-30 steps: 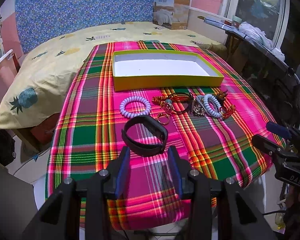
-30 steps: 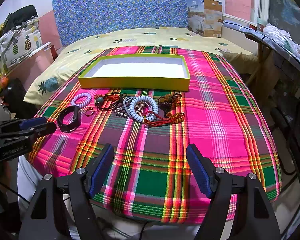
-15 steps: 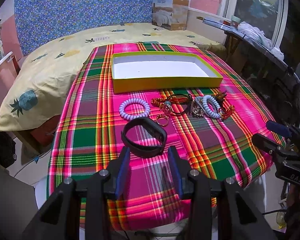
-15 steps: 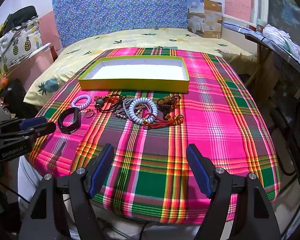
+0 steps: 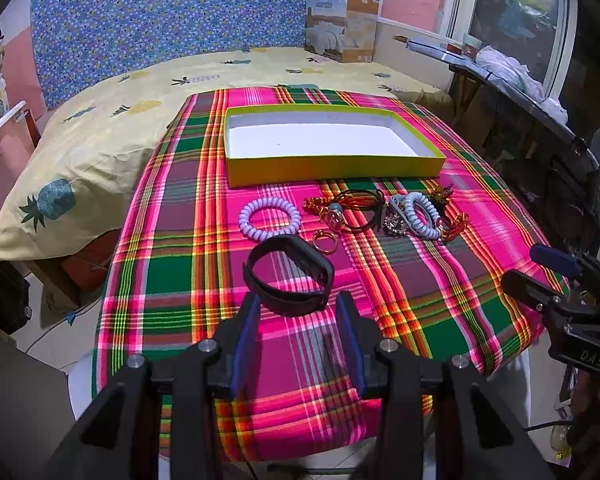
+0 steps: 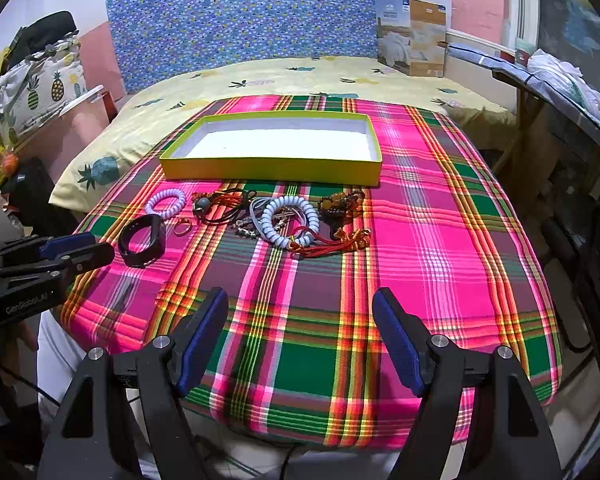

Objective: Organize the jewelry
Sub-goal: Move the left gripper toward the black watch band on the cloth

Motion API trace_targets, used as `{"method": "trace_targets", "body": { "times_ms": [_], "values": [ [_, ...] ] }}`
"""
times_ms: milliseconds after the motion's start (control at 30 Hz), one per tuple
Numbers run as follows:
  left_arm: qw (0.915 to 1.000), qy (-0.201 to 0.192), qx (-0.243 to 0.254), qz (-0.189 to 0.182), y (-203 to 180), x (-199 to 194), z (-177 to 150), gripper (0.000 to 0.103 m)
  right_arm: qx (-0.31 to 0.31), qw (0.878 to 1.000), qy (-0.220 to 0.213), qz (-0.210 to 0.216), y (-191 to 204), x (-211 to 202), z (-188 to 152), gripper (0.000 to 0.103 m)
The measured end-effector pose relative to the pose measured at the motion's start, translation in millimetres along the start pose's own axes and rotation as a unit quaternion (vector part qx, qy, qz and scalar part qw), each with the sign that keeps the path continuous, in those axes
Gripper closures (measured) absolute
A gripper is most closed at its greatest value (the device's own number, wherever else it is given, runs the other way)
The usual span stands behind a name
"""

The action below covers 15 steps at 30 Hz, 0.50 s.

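An empty yellow-green tray (image 5: 336, 170) (image 6: 272, 170) with a white floor lies on the plaid tablecloth. In front of it lie a black wristband (image 5: 289, 275) (image 6: 143, 241), a lilac coil bracelet (image 5: 269, 217) (image 6: 165, 202), a gold ring (image 5: 325, 241) (image 6: 182, 225), a pale blue coil bracelet (image 5: 420, 215) (image 6: 290, 220) and a tangle of red cords and beads (image 5: 352, 208) (image 6: 332, 240). My left gripper (image 5: 298, 308) (image 6: 76, 250) is open, just short of the wristband. My right gripper (image 6: 300, 312) (image 5: 536, 268) is open and empty over the front of the table.
The plaid cloth (image 6: 440, 220) covers a small round table that abuts a bed with a pineapple sheet (image 5: 112, 120). A cardboard package (image 6: 414, 36) stands at the bed's far end. A cluttered shelf (image 5: 520, 80) runs along the right side.
My left gripper has edged slightly forward toward the black wristband. The right gripper has barely moved. Nothing on the table has shifted.
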<state>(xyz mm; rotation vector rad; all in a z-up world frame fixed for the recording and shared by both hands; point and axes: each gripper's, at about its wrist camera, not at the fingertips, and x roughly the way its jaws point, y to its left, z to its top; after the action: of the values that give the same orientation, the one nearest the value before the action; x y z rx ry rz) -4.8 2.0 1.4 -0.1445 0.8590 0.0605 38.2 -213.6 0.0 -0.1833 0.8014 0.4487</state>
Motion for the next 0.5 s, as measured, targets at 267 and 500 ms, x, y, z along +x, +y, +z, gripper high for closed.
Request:
{"method": "trace_targets", "body": {
  "times_ms": [267,500],
  "values": [
    [1.0000,0.001,-0.002,-0.001,0.0,0.1,-0.3,0.062,0.001,1.000,0.000,0.001,1.1,-2.8,2.5,0.028],
    [1.0000,-0.001,-0.003,-0.003,0.4,0.1,-0.4,0.062,0.000,1.000,0.000,0.000,-1.4,1.0,0.8,0.028]
  ]
}}
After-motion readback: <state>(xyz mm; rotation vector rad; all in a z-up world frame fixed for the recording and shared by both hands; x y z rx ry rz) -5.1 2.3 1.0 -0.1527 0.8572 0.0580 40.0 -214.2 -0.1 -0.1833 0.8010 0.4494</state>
